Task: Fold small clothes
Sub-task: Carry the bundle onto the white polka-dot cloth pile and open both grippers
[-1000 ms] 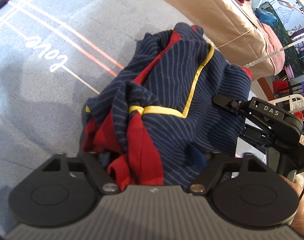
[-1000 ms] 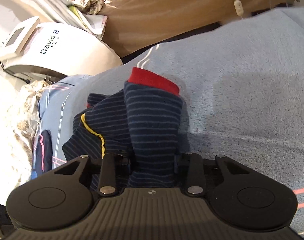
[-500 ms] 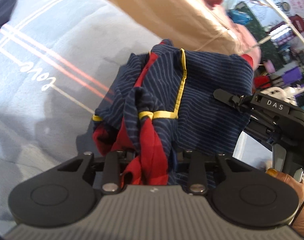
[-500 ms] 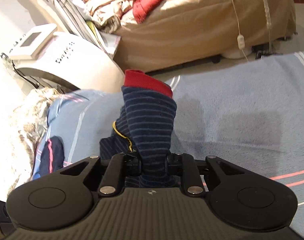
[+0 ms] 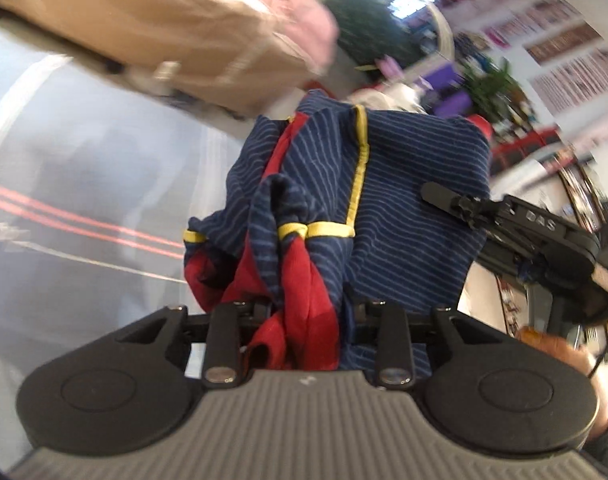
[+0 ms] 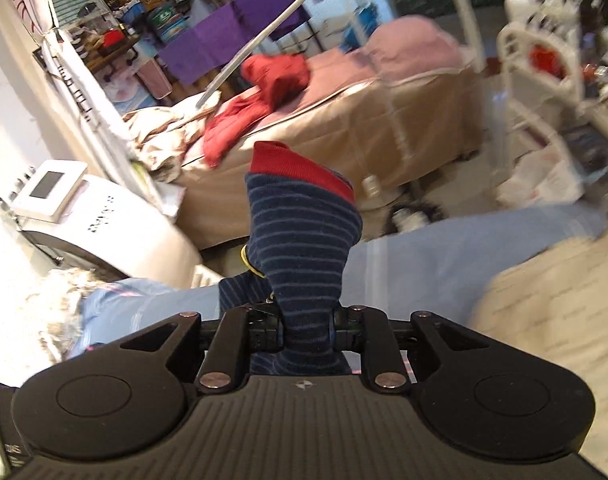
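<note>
Both grippers pinch one striped garment, held above the blanket.

The left gripper (image 5: 306, 316) clamps bunched red and navy cloth of the garment (image 5: 392, 200); the right gripper (image 6: 308, 328) is closed tight on a navy sleeve with one red cuff (image 6: 296, 166). The blue blanket (image 5: 84, 168) lies below. Two grippers, one garment.

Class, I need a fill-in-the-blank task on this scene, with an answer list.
1. Both grippers are shut on the navy striped ____.
2. The piping along the fabric's seam is coloured ____.
3. In the right wrist view, the cuff above the right gripper is ____.
4. The left gripper pinches navy and ____ fabric.

Answers: garment; yellow; red; red
</note>
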The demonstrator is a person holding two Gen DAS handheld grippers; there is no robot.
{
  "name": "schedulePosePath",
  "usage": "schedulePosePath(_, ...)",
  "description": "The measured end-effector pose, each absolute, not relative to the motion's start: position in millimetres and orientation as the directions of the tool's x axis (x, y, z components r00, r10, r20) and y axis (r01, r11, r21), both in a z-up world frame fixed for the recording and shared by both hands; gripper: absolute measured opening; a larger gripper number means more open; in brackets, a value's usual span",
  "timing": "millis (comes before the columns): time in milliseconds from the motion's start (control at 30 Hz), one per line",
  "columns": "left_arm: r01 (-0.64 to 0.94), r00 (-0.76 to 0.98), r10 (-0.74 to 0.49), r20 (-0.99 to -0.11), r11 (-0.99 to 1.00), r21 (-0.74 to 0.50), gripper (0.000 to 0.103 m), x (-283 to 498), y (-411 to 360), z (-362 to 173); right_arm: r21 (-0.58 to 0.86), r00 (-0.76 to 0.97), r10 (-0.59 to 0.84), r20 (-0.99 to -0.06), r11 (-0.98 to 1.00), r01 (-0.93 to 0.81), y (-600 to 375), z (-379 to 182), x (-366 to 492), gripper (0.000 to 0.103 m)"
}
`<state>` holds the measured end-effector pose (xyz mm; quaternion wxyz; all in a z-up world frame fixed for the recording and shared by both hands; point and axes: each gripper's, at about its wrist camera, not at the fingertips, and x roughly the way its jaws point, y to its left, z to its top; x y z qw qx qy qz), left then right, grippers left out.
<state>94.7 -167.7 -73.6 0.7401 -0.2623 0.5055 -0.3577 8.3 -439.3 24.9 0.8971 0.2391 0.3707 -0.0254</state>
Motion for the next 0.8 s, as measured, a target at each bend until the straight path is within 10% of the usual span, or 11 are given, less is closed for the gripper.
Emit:
schedulePosePath(500, 0.356, 0.195, -0.698, -0.689, 0.705, -0.614, 0.033, -23, -366, -73, 0.296, 0.592, 0.016, -0.806, 0.876, 0.38, -648, -17, -50, 0.033)
schedulePosePath(667, 0.411, 0.247, -0.641, -0.727, 0.748, -0.521, 0.063, -7, -379, -73, 0.29, 0.607, 0.0, -0.795, 0.879, 0.379, -651, -37, -58, 0.044)
schedulePosePath(800, 0.458, 0.283, -0.614, -0.737, 0.762, -0.459, 0.087, 5, -377, -55, 0.243, 0.633, -0.042, -0.773, 0.902, 0.356, -643, -28, -64, 0.07)
